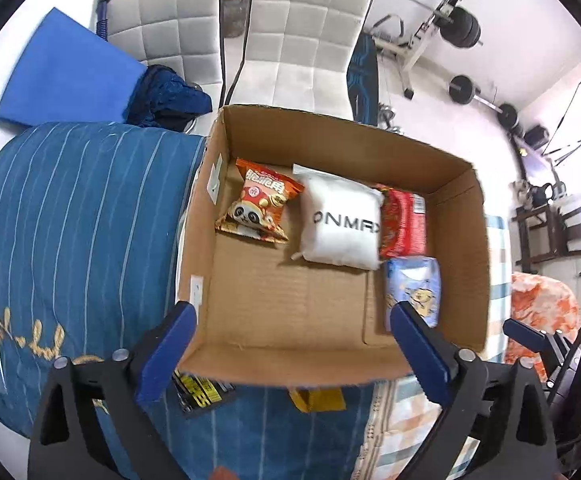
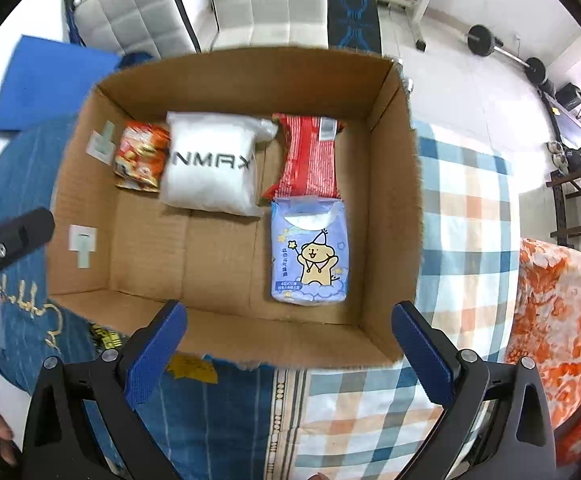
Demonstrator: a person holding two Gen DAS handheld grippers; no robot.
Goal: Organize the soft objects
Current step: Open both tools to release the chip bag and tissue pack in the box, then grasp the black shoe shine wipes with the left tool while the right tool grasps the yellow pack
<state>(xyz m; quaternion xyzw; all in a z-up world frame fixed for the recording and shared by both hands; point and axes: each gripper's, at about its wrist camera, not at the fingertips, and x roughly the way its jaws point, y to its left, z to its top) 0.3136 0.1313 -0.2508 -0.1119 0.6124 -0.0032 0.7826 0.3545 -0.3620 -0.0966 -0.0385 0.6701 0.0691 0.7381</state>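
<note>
An open cardboard box (image 1: 330, 128) (image 2: 394, 184) sits on a bed. Inside along its far wall lie an orange panda snack bag (image 1: 260, 204) (image 2: 140, 156), a white pillow pack with black lettering (image 1: 340, 220) (image 2: 212, 166) and a red packet (image 1: 404, 222) (image 2: 310, 158). A blue tissue pack with a cartoon bear (image 1: 414, 288) (image 2: 309, 250) lies in front of the red packet. My left gripper (image 1: 290, 320) is open and empty above the box's near edge. My right gripper (image 2: 288, 320) is open and empty above the near wall.
A black-and-yellow packet (image 1: 200, 394) (image 2: 106, 336) and a yellow packet (image 1: 316, 400) (image 2: 192, 368) lie on the blue striped quilt (image 1: 70, 220) by the box's near side. A checked sheet (image 2: 462, 220) and orange cloth (image 2: 558, 300) are to the right. White chairs (image 1: 298, 32) and gym weights (image 1: 466, 88) stand behind.
</note>
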